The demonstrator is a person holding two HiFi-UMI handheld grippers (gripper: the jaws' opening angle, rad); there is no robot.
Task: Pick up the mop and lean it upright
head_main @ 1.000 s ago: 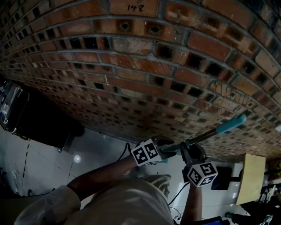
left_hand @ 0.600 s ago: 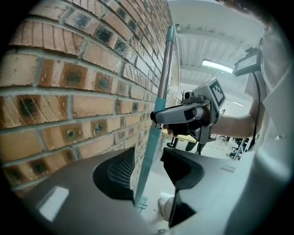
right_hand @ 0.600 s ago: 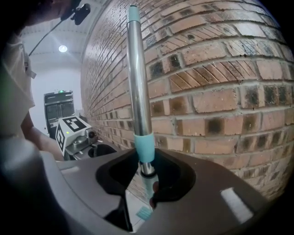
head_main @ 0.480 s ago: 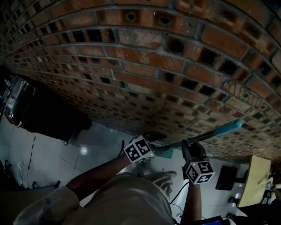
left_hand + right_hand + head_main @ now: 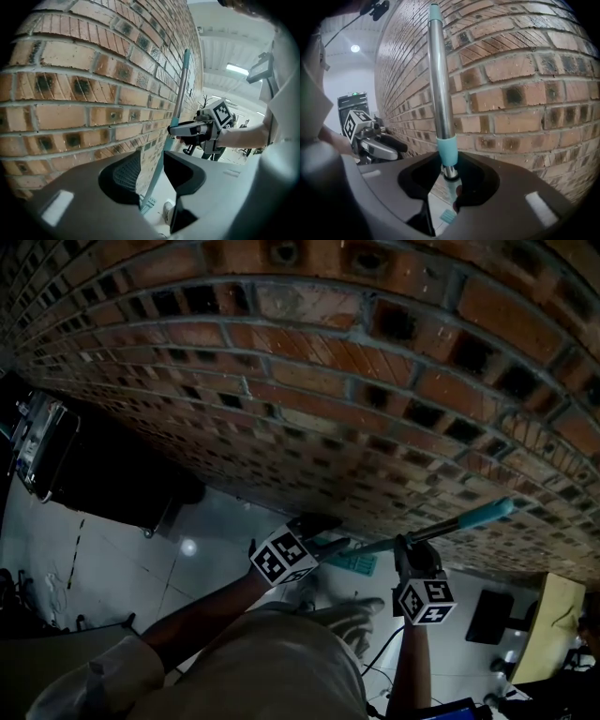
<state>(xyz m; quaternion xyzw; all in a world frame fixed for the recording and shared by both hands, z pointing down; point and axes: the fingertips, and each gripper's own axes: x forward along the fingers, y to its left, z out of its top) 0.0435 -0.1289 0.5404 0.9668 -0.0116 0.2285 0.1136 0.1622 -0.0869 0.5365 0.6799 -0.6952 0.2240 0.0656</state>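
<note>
The mop's silver handle (image 5: 422,532) with a teal end grip (image 5: 487,513) lies against the brick wall (image 5: 309,362). Its teal head (image 5: 353,563) is down at the floor. My right gripper (image 5: 412,547) is shut on the handle, and in the right gripper view the pole (image 5: 438,84) rises from its jaws (image 5: 449,180) just below a teal collar (image 5: 449,152). My left gripper (image 5: 326,540) is lower on the handle. In the left gripper view the pole (image 5: 176,112) runs between its closing jaws (image 5: 152,176), and the pads are still a little off it.
A dark cabinet-like unit (image 5: 112,493) stands on the glossy white floor (image 5: 206,549) at the left. A wooden board (image 5: 548,615) and a black object (image 5: 487,615) are at the right. Cables (image 5: 380,657) trail by my legs. A shoe (image 5: 168,211) is near the mop head (image 5: 149,204).
My left gripper has moved down the handle, away from the right gripper and toward the mop head. The right gripper keeps its hold on the handle.
</note>
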